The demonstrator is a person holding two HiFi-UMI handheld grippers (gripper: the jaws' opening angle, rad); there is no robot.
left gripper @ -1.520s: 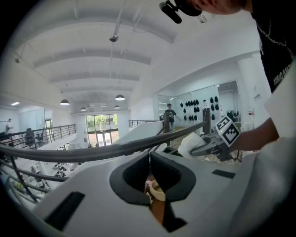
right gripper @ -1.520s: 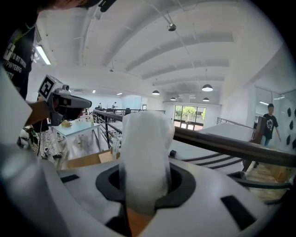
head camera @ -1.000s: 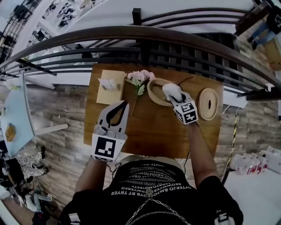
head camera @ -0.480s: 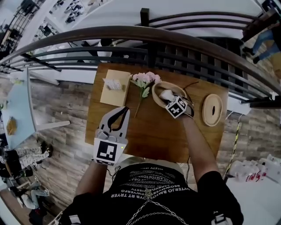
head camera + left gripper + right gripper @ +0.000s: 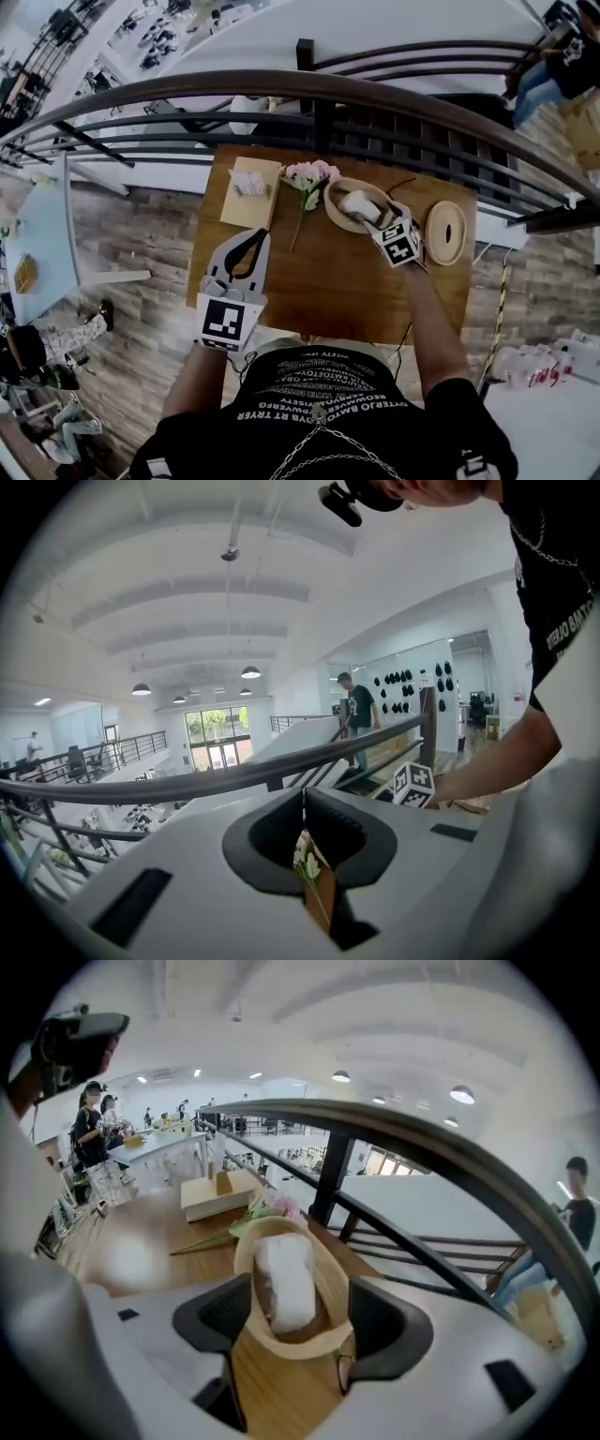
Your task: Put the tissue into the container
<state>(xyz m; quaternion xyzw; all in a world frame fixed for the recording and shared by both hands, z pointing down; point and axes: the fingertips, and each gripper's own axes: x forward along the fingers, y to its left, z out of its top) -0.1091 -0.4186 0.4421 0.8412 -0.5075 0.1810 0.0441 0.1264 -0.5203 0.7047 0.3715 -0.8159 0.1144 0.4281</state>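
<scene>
Since a second ago, the tissue has gone from the right gripper's hold above the rim to lying inside the container, and that gripper has drawn back a little toward the person. We see the tissue lying flat on the container's floor. Its long axis runs along the oval's length, straight away from the right gripper, and its far end points toward the flowers. The right jaws are opening and stand wide apart. One pad is on each side of the container's near end, and neither touches the tissue. The right forearm reaches forward over the right half of the table, with the marker cube facing up. The left arm is bent and holds the left gripper at the table's near left edge. Its jaws are clenched tip to tip with nothing between them, and they point toward the tissue box. The container holds only the tissue. Its lid lies flat just beside it, on the right.
</scene>
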